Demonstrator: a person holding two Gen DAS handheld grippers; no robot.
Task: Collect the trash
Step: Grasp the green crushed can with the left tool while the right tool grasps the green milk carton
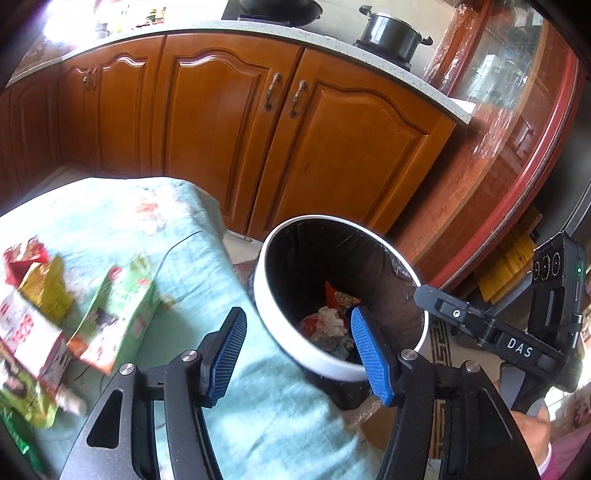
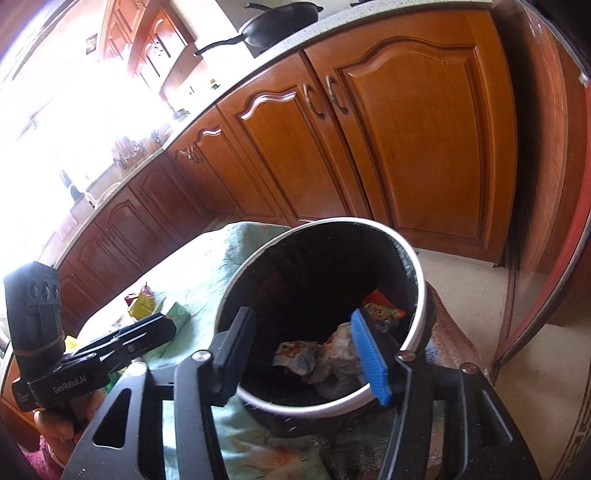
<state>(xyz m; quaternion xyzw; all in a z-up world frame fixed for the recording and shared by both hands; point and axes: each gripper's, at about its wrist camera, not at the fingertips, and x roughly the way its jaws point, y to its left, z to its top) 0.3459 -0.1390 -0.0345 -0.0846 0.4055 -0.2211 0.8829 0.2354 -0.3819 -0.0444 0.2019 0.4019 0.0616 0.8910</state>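
A white-rimmed trash bin (image 1: pixel 280 334) with a black liner stands beside the table; crumpled wrappers (image 1: pixel 330 325) lie at its bottom. It also shows in the right wrist view (image 2: pixel 417 291), with the wrappers (image 2: pixel 325 356) inside. My left gripper (image 1: pixel 299 345) is open and empty, over the table edge at the bin's near rim. My right gripper (image 2: pixel 306 350) is open and empty, above the bin's mouth. More trash lies on the table at the left: a green carton (image 1: pixel 118 317), a yellow packet (image 1: pixel 46 288) and a red wrapper (image 1: pixel 24 258).
The table wears a light green floral cloth (image 1: pixel 258 424). Brown wooden cabinets (image 1: pixel 258 140) stand behind, with a black pot (image 1: pixel 391 33) on the counter. A glass door with a red frame (image 1: pixel 517 155) is at the right. The right gripper's body (image 1: pixel 509 339) is beside the bin.
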